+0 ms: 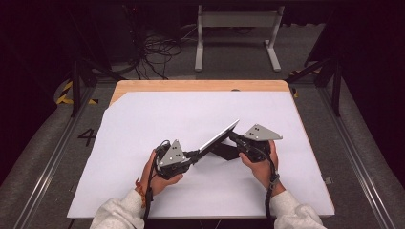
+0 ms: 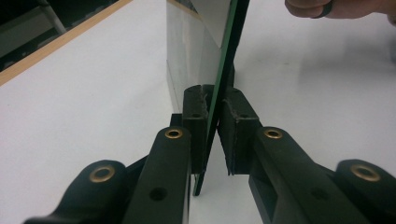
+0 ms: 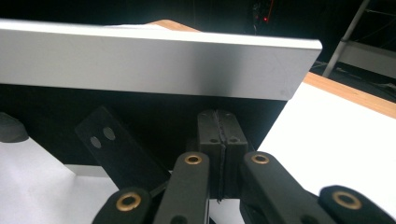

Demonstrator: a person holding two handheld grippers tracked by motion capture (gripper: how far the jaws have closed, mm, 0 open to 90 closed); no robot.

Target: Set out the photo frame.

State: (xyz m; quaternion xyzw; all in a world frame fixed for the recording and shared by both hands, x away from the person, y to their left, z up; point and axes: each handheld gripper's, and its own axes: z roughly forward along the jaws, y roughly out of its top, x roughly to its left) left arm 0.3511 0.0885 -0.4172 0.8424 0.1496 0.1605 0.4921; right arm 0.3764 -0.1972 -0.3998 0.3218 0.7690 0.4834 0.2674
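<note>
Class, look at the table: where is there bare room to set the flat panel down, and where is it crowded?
Free: the white sheet between the wooden far edge and the panel, plus its left and right margins. Crowded: the near middle, where the left gripper and the right gripper meet the panel.

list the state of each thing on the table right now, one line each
flat panel: tilted, raised off the table, held at both ends
left gripper: shut on the panel's thin edge
right gripper: shut, pads pressed together by the panel's dark underside; cannot tell if it pinches anything
white sheet: lying flat over the wooden table
</note>
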